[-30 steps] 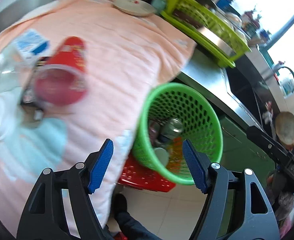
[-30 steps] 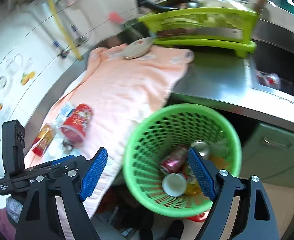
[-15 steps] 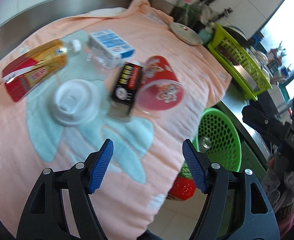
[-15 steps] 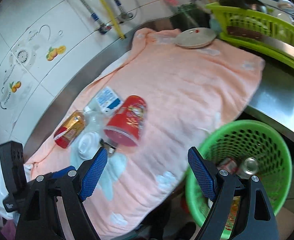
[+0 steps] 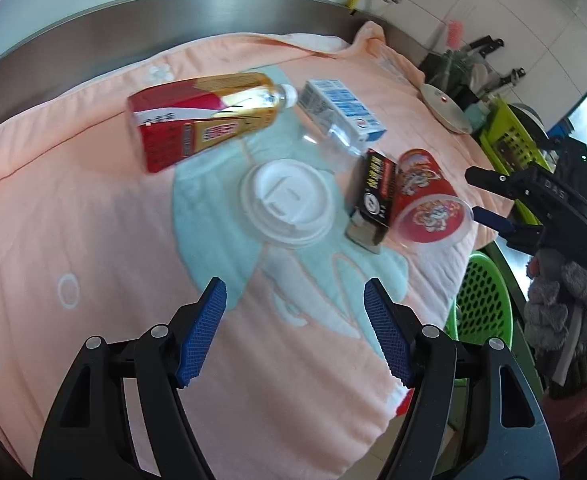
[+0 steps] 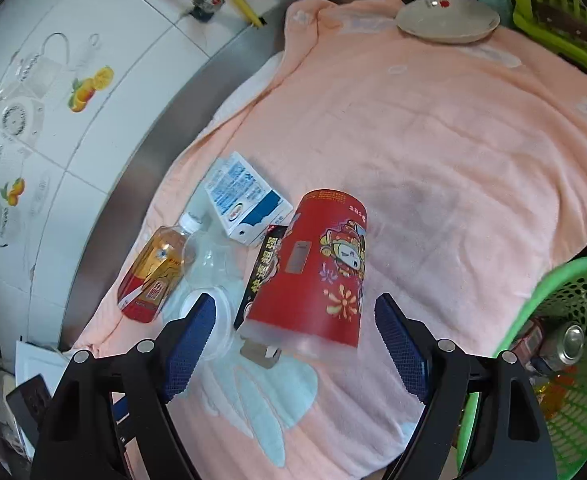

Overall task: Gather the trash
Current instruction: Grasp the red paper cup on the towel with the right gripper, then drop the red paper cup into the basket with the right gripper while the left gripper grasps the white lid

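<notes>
The red cup (image 6: 313, 272) lies on its side on the peach towel (image 6: 473, 168), its rim towards you, with a black carton (image 5: 375, 192) touching it and a white lid (image 5: 287, 204), a tea bottle (image 5: 197, 120) and a blue-and-white milk carton (image 6: 245, 200) clustered beside it. Your right gripper (image 6: 295, 344) hovers spread wide and empty, framing the cup; your left gripper (image 5: 293, 336) gapes wide below the lid. The green basket (image 6: 573, 320) sits off the towel's edge, holding cans.
</notes>
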Available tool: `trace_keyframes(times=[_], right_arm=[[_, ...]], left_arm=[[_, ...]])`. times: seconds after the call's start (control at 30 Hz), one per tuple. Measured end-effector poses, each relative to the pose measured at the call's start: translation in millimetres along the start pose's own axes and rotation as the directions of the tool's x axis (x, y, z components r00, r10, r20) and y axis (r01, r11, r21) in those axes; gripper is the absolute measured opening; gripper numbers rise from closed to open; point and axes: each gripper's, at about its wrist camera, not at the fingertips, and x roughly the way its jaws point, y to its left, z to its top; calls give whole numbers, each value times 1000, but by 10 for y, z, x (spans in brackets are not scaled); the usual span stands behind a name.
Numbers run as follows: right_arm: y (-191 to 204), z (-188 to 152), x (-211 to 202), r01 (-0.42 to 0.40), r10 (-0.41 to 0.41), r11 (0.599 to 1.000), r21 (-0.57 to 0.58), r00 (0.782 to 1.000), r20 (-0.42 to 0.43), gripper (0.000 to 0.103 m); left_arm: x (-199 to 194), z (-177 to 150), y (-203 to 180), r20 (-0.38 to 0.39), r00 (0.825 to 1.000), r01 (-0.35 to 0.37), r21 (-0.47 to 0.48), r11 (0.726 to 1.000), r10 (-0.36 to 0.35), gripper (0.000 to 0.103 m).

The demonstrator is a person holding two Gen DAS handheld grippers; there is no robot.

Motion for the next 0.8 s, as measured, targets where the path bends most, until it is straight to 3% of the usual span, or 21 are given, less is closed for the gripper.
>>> trace_keyframes(times=[0.4,0.8], right_arm=[[-86,171,522,40,-36,998,43,996,-83,76],[-153,161,617,-4,12,997,72,994,-105,71]], left_arm=[[-25,71,154,22,999,-46,1,999,46,71],[381,312,-110,-6,995,-96,157,983,99,71]])
